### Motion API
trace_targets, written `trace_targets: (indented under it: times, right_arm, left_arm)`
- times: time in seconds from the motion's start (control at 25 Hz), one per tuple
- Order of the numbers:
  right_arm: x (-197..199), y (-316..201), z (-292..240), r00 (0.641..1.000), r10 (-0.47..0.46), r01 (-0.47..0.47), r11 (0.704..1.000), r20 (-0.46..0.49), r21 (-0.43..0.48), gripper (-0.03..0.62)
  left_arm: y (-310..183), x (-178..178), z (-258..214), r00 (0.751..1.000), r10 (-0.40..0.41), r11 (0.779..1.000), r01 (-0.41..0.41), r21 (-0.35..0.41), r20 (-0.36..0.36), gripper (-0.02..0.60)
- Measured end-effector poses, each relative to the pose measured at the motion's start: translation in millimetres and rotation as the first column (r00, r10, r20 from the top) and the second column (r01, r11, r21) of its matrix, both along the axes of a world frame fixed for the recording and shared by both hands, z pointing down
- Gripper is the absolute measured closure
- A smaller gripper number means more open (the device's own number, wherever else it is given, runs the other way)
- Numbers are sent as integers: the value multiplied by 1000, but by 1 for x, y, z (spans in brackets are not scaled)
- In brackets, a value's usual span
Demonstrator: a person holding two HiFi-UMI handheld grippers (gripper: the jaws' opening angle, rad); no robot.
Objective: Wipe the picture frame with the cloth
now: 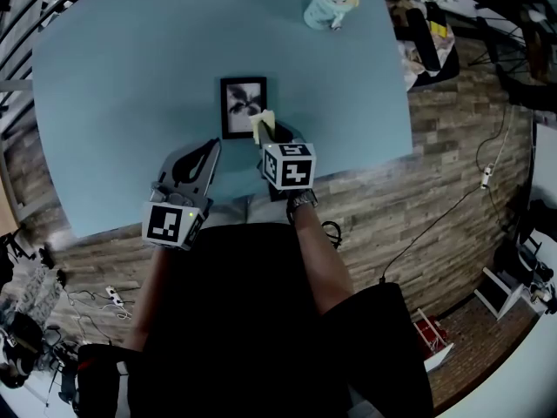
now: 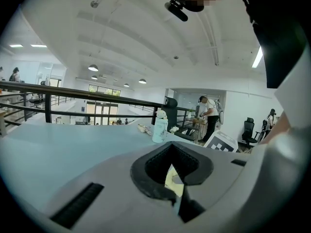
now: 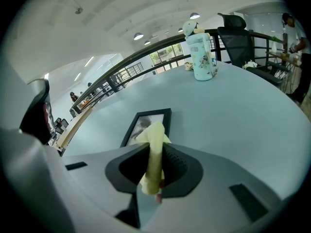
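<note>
A black picture frame [image 1: 243, 103] with a grey photo lies flat on the blue table [image 1: 122, 77]; the right gripper view also shows the frame [image 3: 151, 122], just ahead of the jaws. My right gripper [image 1: 266, 136] is shut on a pale yellow cloth [image 1: 263, 122], which stands up between the jaws [image 3: 154, 152] over the frame's near right corner. My left gripper [image 1: 211, 150] rests to the left of the frame's near end, jaws together and empty. A sliver of yellow [image 2: 172, 179] shows through its jaw opening.
A pale blue bottle with a figure on its lid [image 1: 331, 3] stands at the table's far side [image 3: 201, 57] [image 2: 159, 127]. A chair and clutter [image 1: 426, 33] lie beyond the right edge. The table's front edge [image 1: 365, 168] runs just behind both grippers. Cables cross the wood floor.
</note>
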State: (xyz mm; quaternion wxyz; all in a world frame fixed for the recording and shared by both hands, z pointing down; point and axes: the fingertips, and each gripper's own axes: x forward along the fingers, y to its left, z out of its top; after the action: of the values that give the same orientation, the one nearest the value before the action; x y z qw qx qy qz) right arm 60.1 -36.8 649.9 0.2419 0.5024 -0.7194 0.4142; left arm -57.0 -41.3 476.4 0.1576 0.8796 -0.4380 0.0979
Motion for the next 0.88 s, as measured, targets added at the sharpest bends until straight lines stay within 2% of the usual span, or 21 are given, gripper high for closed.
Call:
trace_targets:
  times: [0.36,0.56,0.88]
  right_arm:
    - [22,5,8,999,46,-46,999,-12,-20,536]
    - [36,7,5,998,62,-63,998,-19,-13,536]
    - [39,-2,-28,999,45,-44,997,-14,56,536]
  left_arm:
    - [-1,13,3,1000,27,1000,-27,-6,0,584]
    - [-3,20,5,999,51,998,-52,20,11,584]
    - [-8,28,-11,998,63,995,-63,74,9,584]
